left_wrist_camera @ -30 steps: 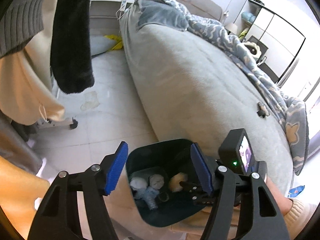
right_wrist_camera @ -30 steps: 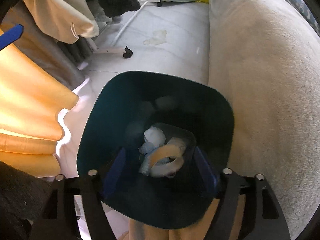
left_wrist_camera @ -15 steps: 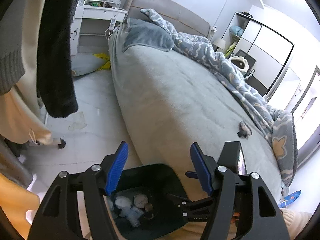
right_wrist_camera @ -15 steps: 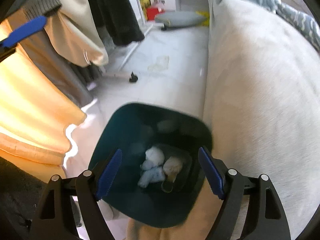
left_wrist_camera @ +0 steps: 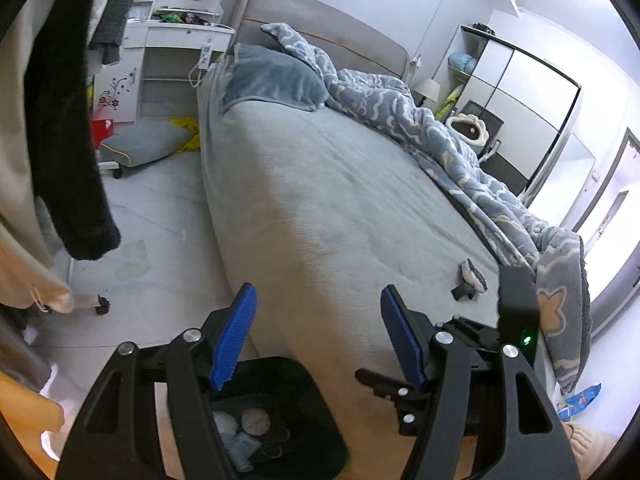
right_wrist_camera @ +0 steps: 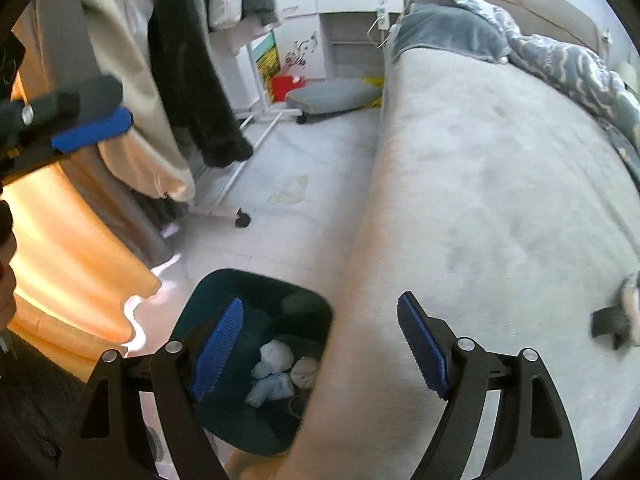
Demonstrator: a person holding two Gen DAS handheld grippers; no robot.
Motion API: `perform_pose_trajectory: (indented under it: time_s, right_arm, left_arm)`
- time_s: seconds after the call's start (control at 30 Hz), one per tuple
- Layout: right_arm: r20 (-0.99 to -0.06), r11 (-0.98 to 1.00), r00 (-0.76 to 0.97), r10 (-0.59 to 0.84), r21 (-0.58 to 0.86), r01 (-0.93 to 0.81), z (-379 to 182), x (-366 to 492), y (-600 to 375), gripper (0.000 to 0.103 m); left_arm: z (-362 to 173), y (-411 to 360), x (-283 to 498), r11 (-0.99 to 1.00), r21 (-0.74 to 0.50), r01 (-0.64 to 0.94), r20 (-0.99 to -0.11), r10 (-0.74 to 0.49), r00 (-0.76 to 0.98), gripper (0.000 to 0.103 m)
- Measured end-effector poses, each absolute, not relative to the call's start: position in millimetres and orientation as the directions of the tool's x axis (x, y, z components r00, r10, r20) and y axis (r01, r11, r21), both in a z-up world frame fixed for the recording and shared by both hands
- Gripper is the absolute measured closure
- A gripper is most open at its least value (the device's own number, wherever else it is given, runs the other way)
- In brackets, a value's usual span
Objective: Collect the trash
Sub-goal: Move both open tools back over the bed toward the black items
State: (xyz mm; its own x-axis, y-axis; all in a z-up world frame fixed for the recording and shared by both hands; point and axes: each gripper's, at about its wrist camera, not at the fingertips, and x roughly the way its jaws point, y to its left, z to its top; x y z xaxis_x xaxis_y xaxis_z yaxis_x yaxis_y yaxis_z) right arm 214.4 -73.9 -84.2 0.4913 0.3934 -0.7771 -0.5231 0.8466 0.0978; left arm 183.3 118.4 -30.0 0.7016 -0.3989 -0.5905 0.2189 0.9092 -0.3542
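A dark teal trash bin (right_wrist_camera: 224,292) stands on the floor beside the bed and holds crumpled white and blue paper (right_wrist_camera: 276,360). It also shows low in the left wrist view (left_wrist_camera: 296,384). My left gripper (left_wrist_camera: 318,320) is open and empty, above the bin and the bed's edge. My right gripper (right_wrist_camera: 320,328) is open and empty, above the bin's rim. A small dark and pink item (left_wrist_camera: 470,278) lies on the grey bed, seen at the right edge of the right wrist view (right_wrist_camera: 616,316). A flat pale scrap (left_wrist_camera: 132,258) lies on the floor.
The grey bed (left_wrist_camera: 340,200) fills the right side, with a blue patterned quilt (left_wrist_camera: 460,140). A clothes rack with hanging garments (right_wrist_camera: 188,80) and a wheeled base (right_wrist_camera: 240,216) stands left. A grey cushion (left_wrist_camera: 144,144) lies by a white dresser (left_wrist_camera: 168,60). An orange curtain (right_wrist_camera: 60,260) hangs left.
Both grippers have risen and tilted up away from the bin. The right gripper came out of the bin with open jaws, leaving a tan and white piece among the trash.
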Motion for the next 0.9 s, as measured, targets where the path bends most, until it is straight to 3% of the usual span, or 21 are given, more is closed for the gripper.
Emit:
perform_pose_trajectory:
  time_s: [0.47, 0.9]
  right_arm:
    - [-0.723, 0.906, 0.610, 0.324, 0.052, -0.420, -63.4, 234.1, -169.8, 0.020]
    - [-0.695, 0.955, 0.681, 0.232, 0.031, -0.294, -52.4, 267.9, -251.7, 0.009]
  left_arm:
    - [-26.7, 46.6, 205.3, 0.893, -0.337, 0.298, -0.604, -0.448, 0.659, 0.035]
    - [-48.2, -18.9, 235.9, 0.871, -0.310, 0.382, -0.649, -0.487, 0.585, 0.026]
